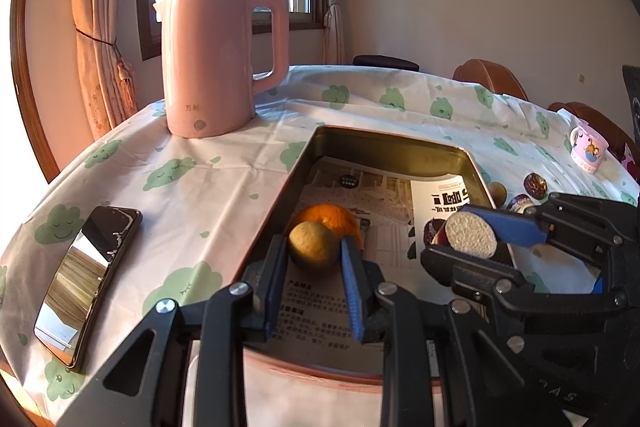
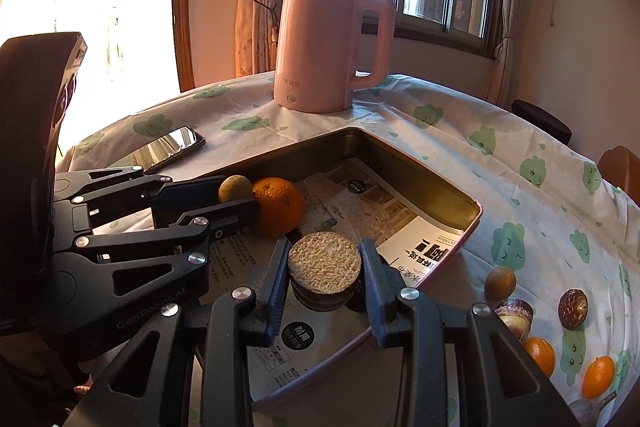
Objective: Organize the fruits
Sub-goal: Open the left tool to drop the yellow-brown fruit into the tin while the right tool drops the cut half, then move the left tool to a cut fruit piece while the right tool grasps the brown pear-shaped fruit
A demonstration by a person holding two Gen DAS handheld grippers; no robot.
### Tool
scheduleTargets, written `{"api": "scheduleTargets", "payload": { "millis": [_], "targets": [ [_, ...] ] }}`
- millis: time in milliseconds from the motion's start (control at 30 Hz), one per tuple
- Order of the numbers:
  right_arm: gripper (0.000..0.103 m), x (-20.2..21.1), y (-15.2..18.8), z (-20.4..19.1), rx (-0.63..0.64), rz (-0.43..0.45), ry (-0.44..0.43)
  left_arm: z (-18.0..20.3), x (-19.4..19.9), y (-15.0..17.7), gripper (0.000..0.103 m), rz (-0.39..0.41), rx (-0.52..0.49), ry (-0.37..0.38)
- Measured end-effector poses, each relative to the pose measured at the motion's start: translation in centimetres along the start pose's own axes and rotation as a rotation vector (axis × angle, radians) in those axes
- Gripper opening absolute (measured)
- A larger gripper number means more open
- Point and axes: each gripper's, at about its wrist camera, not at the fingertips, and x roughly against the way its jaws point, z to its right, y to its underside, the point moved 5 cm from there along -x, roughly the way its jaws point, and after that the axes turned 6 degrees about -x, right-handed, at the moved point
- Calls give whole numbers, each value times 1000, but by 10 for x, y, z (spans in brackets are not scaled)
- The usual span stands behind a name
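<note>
Your left gripper (image 1: 314,249) has its fingers clamped on a small yellow-green fruit (image 1: 312,245), and it holds this fruit inside the metal tray (image 1: 280,195), just above the printed paper (image 1: 316,311) that lines the bottom. The fruit touches the orange (image 1: 334,217), which lies in the tray just behind it, near the left wall.

Your right gripper (image 2: 325,267) has its fingers clamped on a round fruit half (image 2: 324,259) with a dark rind; the pale, grainy cut face points up. It is also inside the tray, at the near right part, low over the paper. I cannot tell if it rests on the paper or only hangs close over it.

On the tabletop (image 2: 500,163), to the right of the tray, more fruits lie: a second yellow-green fruit (image 2: 500,283), a brown wrinkled fruit (image 2: 573,308), a dark fruit half (image 2: 516,311) and two small orange fruits (image 2: 540,355) (image 2: 598,375) at the near right.

A pink kettle (image 1: 212,63) stands upright beyond the far left corner of the tray. A phone (image 1: 88,283) lies flat to the left of the tray, well apart from it. A small patterned cup (image 1: 588,151) stands at the far right.
</note>
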Motion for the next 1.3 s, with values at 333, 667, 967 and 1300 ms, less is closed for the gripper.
{"api": "scheduleTargets", "payload": {
  "millis": [333,667,967,1300],
  "targets": [
    [54,4,-1,8,-36,14,9,-4,11,-1,48,57,42,-11],
    [72,89,20,65,-73,124,171,44,44,-19,75,162,-16,55],
    [74,137,77,158,-219,61,356,120,36,-25,75,137,-117,166],
    [74,116,87,174,-282,-31,297,174,19,-30,75,84,-223,225]
  ]
}}
